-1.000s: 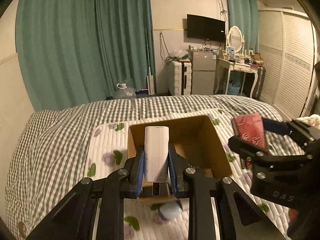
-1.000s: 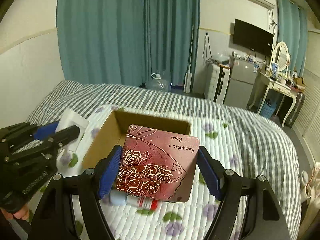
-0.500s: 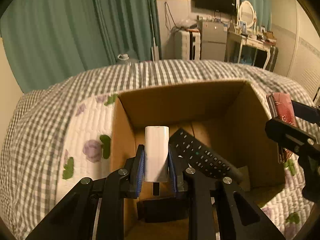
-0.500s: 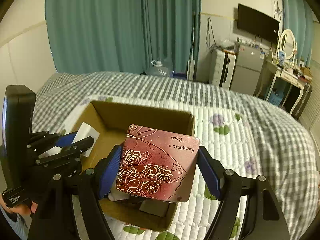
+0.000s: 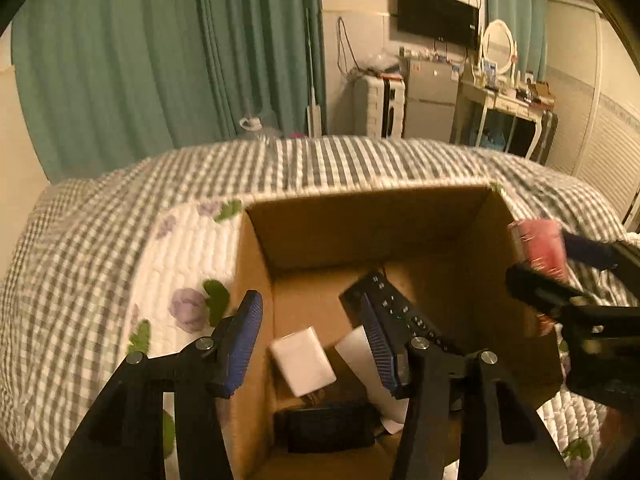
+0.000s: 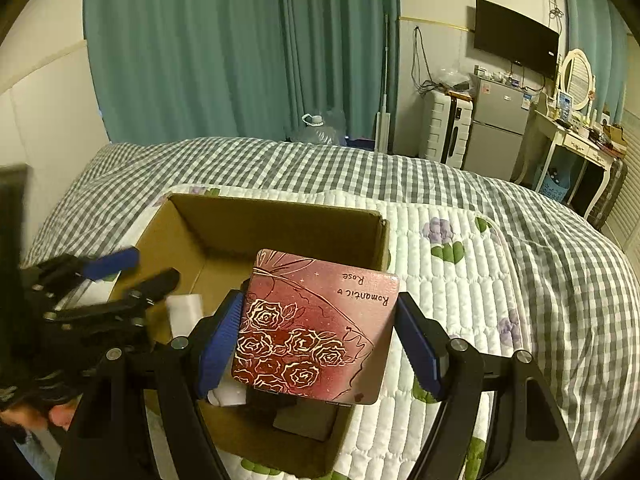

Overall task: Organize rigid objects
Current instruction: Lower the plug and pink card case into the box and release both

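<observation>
An open cardboard box (image 5: pixel 360 216) (image 6: pixel 280 220) sits on the bed. My left gripper (image 5: pixel 314 334) is open over the box's left side. The white adapter (image 5: pixel 303 360) (image 6: pixel 184 314) is free between and below its fingers, inside the box. A black remote (image 5: pixel 400 314), a white piece (image 5: pixel 358 350) and a black block (image 5: pixel 326 428) lie in the box. My right gripper (image 6: pixel 320 344) is shut on a red rose-patterned tin (image 6: pixel 316 324), held above the box's right side; the tin also shows in the left wrist view (image 5: pixel 540 246).
The box rests on a white floral quilt (image 6: pixel 460 280) over a grey checked bedspread (image 5: pixel 100 240). Teal curtains, a fridge (image 6: pixel 500 128), a suitcase and a dressing table stand beyond the bed.
My left gripper opened and let go of the white adapter, which dropped into the box. The right gripper with the tin moved closer over the box.
</observation>
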The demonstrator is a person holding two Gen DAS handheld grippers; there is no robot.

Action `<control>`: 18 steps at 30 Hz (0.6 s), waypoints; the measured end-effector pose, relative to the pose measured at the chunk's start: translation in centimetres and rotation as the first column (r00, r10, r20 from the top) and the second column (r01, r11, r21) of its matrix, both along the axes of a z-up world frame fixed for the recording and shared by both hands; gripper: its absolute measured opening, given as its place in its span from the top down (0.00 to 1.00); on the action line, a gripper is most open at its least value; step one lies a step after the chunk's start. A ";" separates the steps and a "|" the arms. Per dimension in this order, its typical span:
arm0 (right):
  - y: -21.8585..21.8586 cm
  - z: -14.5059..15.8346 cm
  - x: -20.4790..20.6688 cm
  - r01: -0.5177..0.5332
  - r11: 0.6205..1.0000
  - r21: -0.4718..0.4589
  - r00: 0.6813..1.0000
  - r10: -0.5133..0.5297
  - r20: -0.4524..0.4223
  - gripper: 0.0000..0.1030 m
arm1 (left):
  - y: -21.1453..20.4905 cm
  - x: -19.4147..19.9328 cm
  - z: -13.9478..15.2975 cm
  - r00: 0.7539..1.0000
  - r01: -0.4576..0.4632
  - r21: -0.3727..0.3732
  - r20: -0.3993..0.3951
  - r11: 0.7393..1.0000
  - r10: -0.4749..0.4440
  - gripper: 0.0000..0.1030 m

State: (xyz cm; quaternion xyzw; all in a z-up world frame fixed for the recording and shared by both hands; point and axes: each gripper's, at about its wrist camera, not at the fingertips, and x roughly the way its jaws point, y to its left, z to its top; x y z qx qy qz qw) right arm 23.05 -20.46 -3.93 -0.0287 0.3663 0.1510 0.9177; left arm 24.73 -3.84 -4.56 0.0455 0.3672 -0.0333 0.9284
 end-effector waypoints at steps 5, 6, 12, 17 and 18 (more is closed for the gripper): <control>1.4 -1.0 2.0 0.004 1.000 -0.017 1.000 -0.004 -0.013 0.27 | 1.0 -0.5 1.2 0.999 -0.010 -0.006 0.030 1.000 0.011 0.48; 1.6 -1.0 2.3 0.005 1.000 -0.015 1.000 -0.006 -0.011 0.27 | 1.2 -0.7 1.4 0.999 -0.014 -0.006 0.035 1.000 0.014 0.48; 2.0 -0.7 2.7 0.005 1.000 0.029 1.000 -0.005 -0.025 0.25 | 2.1 -2.1 2.1 0.998 -0.016 -0.015 0.056 1.000 0.017 0.48; 1.7 1.7 -0.8 0.017 1.000 0.008 1.000 -0.017 0.017 0.18 | 2.7 -4.5 3.2 0.997 -0.034 -0.027 0.074 0.999 0.036 0.48; 1.5 2.1 -1.3 0.018 1.000 0.008 1.000 -0.018 0.020 0.17 | 2.8 -5.1 3.5 0.996 -0.033 -0.033 0.077 0.999 0.036 0.47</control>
